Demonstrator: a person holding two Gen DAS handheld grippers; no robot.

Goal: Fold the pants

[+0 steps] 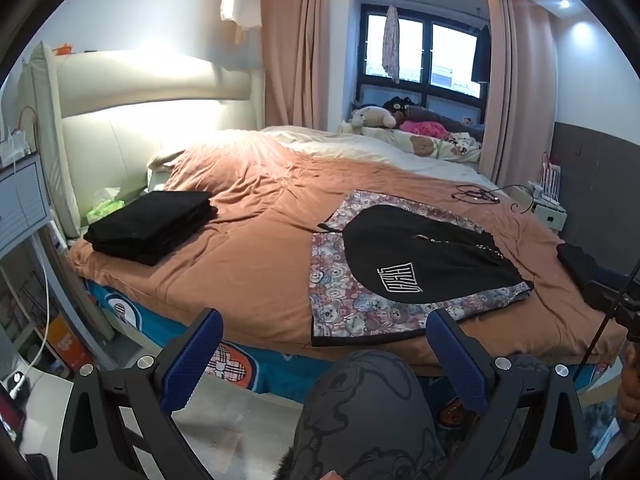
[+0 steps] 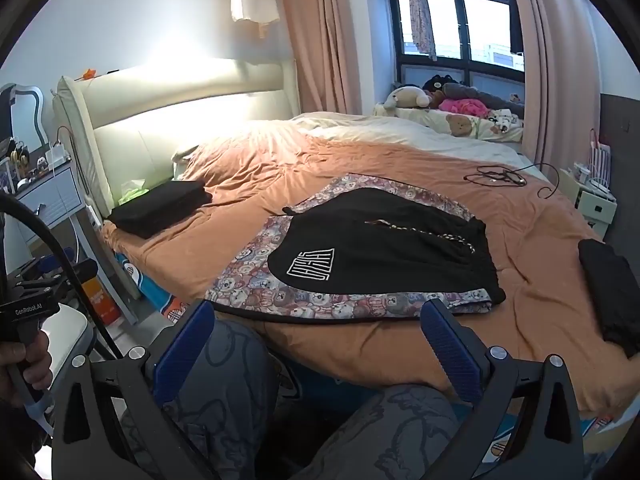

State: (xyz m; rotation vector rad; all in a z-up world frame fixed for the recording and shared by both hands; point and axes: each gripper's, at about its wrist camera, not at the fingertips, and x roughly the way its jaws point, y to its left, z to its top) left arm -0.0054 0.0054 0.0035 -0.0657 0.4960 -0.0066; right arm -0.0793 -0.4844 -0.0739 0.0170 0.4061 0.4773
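Black pants with a white square logo lie flat on a bear-print cloth on the orange bed cover; they also show in the right wrist view, with a drawstring at the waist. My left gripper is open and empty, held off the near bed edge above my knee. My right gripper is open and empty, just short of the cloth's near edge. The left gripper's body shows at the far left of the right wrist view.
A stack of folded black clothes sits at the bed's left near the headboard. Another black garment lies at the right edge. A cable lies on the far cover. A nightstand stands left; my knees are below.
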